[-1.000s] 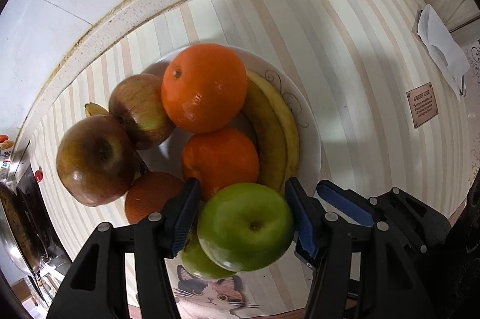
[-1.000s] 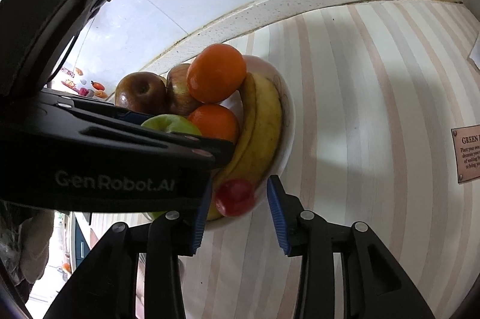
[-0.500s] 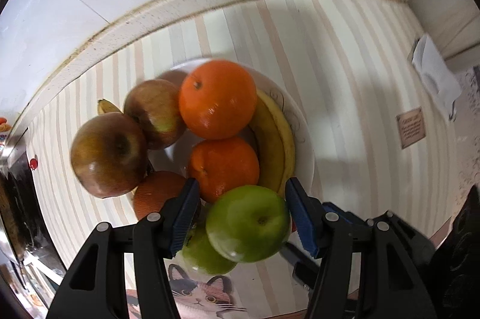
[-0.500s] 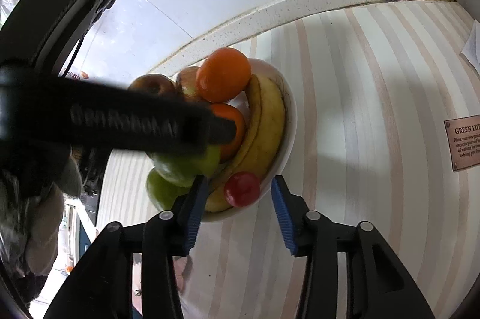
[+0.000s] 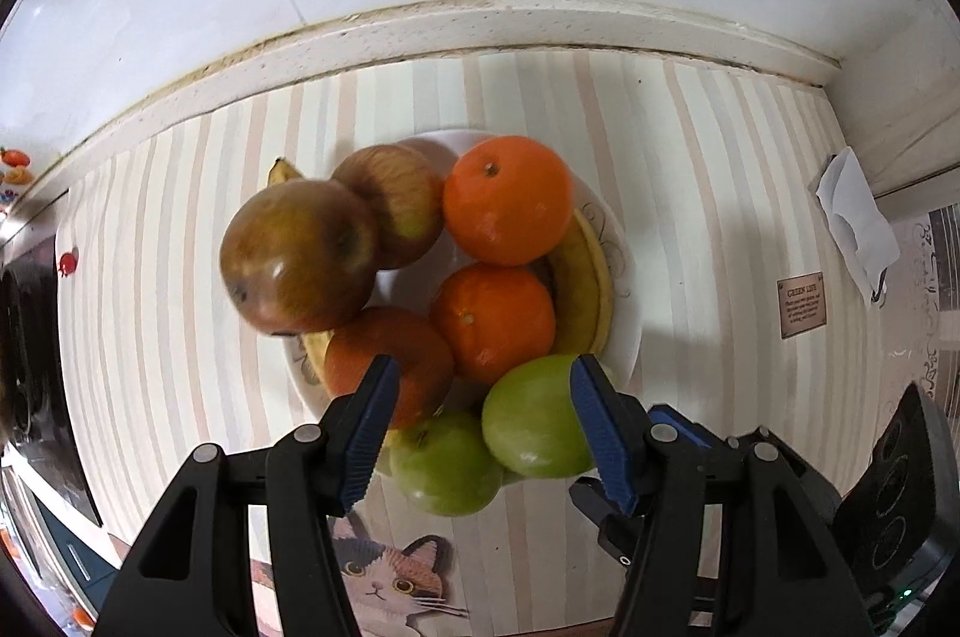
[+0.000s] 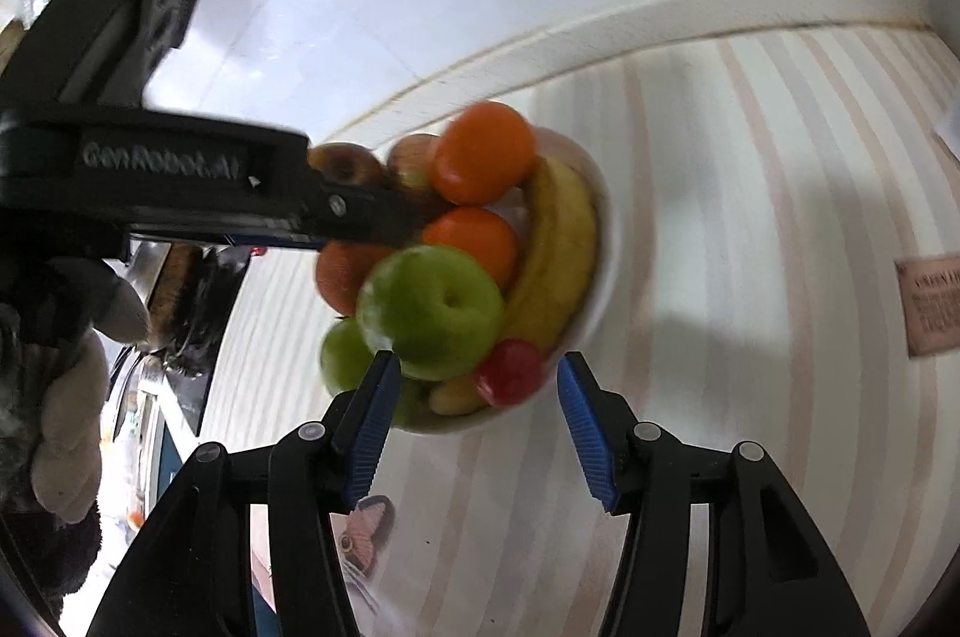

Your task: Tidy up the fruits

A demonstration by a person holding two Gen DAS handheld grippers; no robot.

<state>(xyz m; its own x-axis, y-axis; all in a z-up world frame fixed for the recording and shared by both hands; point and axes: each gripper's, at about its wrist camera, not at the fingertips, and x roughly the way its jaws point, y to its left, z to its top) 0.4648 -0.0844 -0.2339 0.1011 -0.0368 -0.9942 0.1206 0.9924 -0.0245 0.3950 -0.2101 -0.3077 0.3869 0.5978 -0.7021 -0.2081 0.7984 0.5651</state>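
Hovering over the plate, your left gripper has its jaws spread wide and grips nothing. The big green apple lies on the near rim of the plate, close against the right blue pad; contact there is unclear, and the left pad is well off it. A second green apple sits just beside it, lower in the left wrist view, touching it.

Rest of the pile on the plate: top orange, middle orange, a third orange partly behind the left pad, two reddish-brown apples at left, and a banana along the right edge.

Your right gripper is also released, jaws apart, nothing between them. It sits just short of the plate's near rim, where a small red fruit lies beside the banana's end. That view is motion-blurred. The left tool's black body crosses its upper left.

The plate rests on a striped countertop against a white wall. A folded paper and a small brown label lie off to the right, well apart from the plate.
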